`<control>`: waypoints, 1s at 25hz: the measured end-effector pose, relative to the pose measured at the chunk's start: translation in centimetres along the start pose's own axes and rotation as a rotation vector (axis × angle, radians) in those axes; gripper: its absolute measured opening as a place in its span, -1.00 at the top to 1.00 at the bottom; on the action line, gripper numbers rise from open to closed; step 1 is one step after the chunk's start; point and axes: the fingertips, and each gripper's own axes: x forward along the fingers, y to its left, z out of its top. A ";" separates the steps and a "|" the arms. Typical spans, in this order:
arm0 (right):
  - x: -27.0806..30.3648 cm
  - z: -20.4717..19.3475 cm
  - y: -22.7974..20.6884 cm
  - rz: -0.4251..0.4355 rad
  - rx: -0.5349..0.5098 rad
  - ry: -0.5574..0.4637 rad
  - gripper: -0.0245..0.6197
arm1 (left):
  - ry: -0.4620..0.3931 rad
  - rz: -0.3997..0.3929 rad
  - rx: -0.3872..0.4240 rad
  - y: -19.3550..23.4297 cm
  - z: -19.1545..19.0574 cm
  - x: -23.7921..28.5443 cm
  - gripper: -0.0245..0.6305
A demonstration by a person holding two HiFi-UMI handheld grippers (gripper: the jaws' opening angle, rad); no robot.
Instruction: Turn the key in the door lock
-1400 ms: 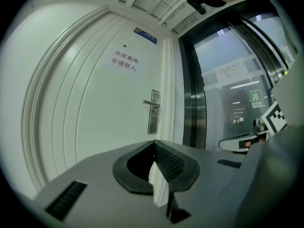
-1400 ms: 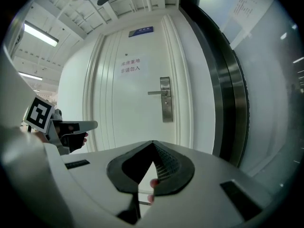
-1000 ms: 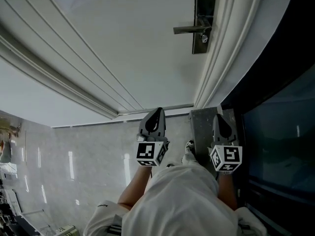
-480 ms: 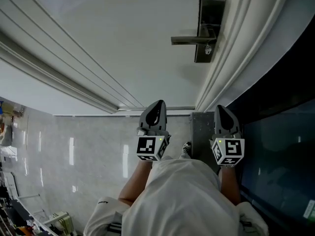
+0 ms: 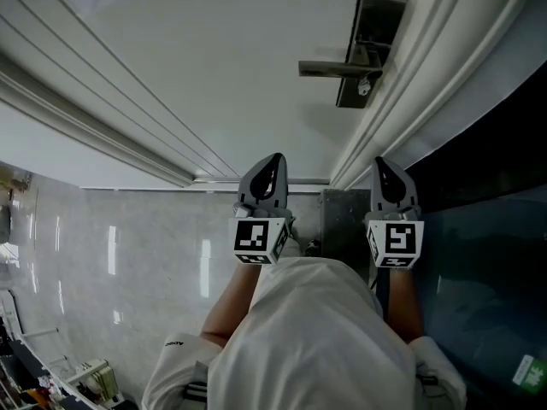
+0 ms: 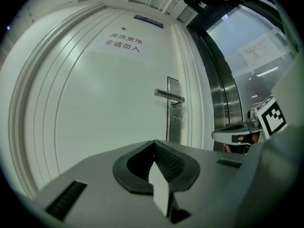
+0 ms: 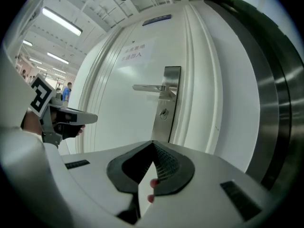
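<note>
A steel lock plate with a lever handle sits on the white door. A small key hangs in the cylinder just below the lever. The left gripper view shows the same key and the right gripper view shows the key under the lever handle. My left gripper and right gripper are held side by side, level, pointing at the door and well short of the lock. Both are shut with nothing between the jaws, as the left gripper and right gripper show in their own views.
The moulded door frame runs just right of the lock, with a dark glass and metal panel beyond it. A paper sign hangs on the door. Glossy grey floor tiles spread left, and clutter stands at the lower left.
Both grippers have moved forward toward the door, so the lock appears closer. The right gripper has rolled slightly. Both stay shut.
</note>
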 end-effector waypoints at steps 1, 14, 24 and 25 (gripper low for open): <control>0.6 0.4 0.0 -0.010 -0.029 0.000 0.95 | -0.005 -0.004 0.000 0.3 0.2 0.3 0.90; 5.7 5.6 -1.6 -0.196 -0.518 0.101 0.95 | -0.045 -0.173 0.004 0.7 2.3 5.6 0.90; 8.7 6.4 -1.1 -0.228 -0.795 0.199 0.95 | -0.036 -0.240 -0.029 2.4 2.2 6.4 0.90; 8.9 6.4 -1.0 -0.230 -0.811 0.210 0.95 | -0.036 -0.244 -0.032 2.6 2.2 6.5 0.90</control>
